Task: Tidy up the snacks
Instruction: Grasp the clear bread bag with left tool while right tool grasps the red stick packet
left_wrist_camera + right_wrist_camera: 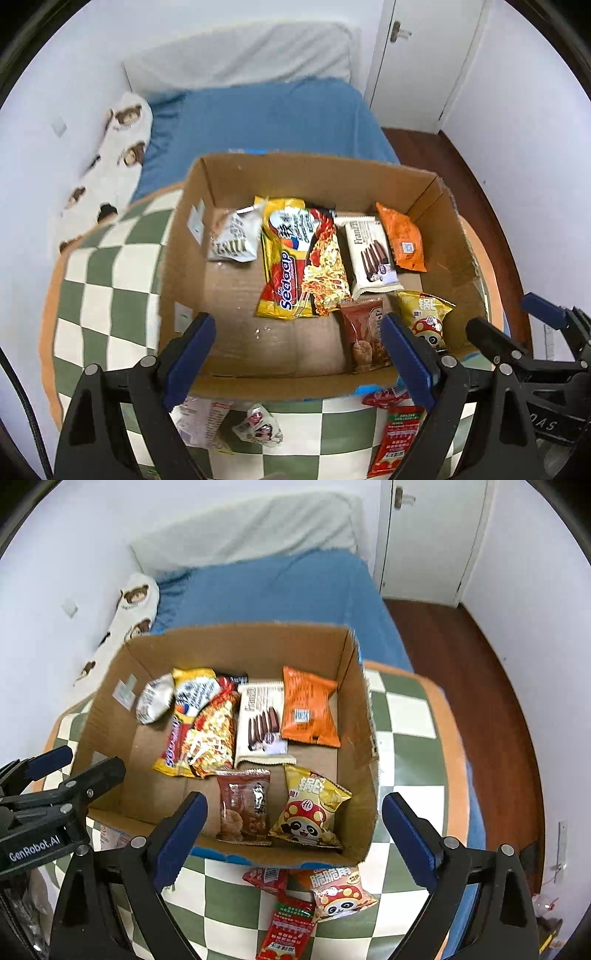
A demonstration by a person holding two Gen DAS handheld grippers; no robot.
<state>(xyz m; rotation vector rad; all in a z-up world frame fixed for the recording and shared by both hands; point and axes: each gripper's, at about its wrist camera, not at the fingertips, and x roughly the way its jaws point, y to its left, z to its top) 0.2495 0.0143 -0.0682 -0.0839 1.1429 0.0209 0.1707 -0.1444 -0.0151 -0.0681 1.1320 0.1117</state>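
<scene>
An open cardboard box stands on a green-and-white checked cloth. Inside lie a yellow noodle pack, a white biscuit pack, an orange packet, a brown packet, a yellow panda packet and a silver packet. My left gripper hangs open above the box's near side, nothing between its fingers. My right gripper is open too, over the near right corner.
Loose snacks lie on the cloth in front of the box: red packets, an orange panda packet and white wrappers. Behind is a blue bed, a bear-print pillow, and wooden floor at right.
</scene>
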